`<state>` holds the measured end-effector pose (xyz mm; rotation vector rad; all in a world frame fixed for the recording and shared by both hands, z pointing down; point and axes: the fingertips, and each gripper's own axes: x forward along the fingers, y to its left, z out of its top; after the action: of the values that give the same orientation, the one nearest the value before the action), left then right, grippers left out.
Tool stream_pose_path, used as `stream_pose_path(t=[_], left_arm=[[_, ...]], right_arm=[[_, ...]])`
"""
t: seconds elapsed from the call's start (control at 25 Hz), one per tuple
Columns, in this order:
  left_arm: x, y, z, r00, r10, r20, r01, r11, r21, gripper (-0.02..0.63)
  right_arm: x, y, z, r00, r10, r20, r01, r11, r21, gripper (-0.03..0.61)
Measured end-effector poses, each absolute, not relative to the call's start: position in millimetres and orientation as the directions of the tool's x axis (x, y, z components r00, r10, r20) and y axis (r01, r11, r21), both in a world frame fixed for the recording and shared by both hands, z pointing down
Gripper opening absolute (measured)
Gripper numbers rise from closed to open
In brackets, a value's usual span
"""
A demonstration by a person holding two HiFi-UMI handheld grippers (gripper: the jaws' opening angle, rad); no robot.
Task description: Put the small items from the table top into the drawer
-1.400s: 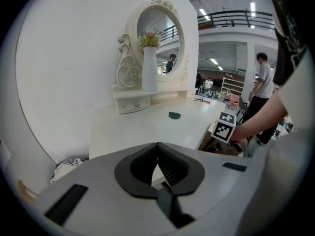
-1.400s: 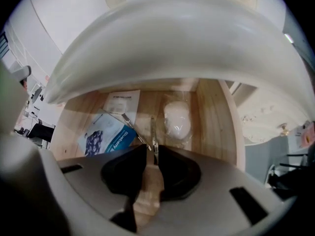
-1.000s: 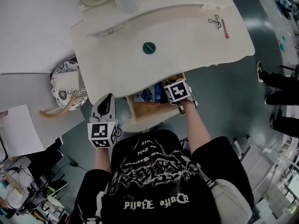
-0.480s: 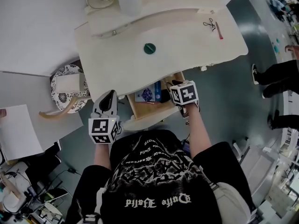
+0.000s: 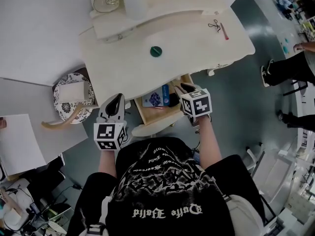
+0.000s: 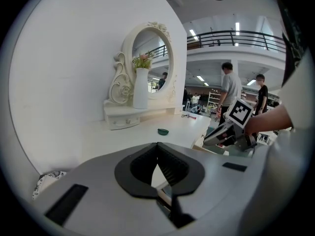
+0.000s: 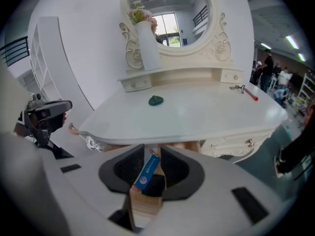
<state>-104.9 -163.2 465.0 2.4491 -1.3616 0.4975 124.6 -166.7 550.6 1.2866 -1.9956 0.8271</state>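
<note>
Black shirt (image 5: 167,193): white gothic lettering, could not be read | blue pack (image 5: 153,99) in drawer (image 5: 152,128): print was too small to read | no other legible text.

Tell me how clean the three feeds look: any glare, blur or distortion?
Head view: sharp, evenly lit, pale table top short on contrast. Left gripper view: fisheye with black corners, wall washed out. Right gripper view: same fisheye, bright glare spot in the mirror.

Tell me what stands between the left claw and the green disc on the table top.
Nothing visible does. Only bare table top lies between the left claw, shut at the table's near edge, and the green disc.
</note>
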Motion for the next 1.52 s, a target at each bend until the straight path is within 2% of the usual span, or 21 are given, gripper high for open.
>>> stream_pose_path(t=[0.4,0.52,0.96,1.52], left_arm=[[-106.3,-160.9,450.7,0.517,-0.763,0.388,-0.845,-0.527,0.091,0.015],[-104.7,-160.0,448.2,0.524,-0.763,0.378,-0.842,-0.530,0.096,0.015],[-93.5,-154.3,439.7,0.550,-0.758,0.351,-0.826,-0.556,0.094,0.015],[-82.4,-148.6,439.3,0.577,-0.746,0.332,-0.808,-0.581,0.100,0.015]], right_arm=[[113.6,-163.8,499.1,-0.346,-0.684,0.642,-0.932,0.331,-0.150,0.109],[113.5,-160.7,488.1,-0.324,-0.717,0.617,-0.938,0.326,-0.115,0.086],[112.8,-149.0,465.8,-0.290,-0.780,0.555,-0.949,0.310,-0.061,0.014],[114.7,-137.9,456.3,-0.249,-0.820,0.515,-0.956,0.292,0.004,0.009]])
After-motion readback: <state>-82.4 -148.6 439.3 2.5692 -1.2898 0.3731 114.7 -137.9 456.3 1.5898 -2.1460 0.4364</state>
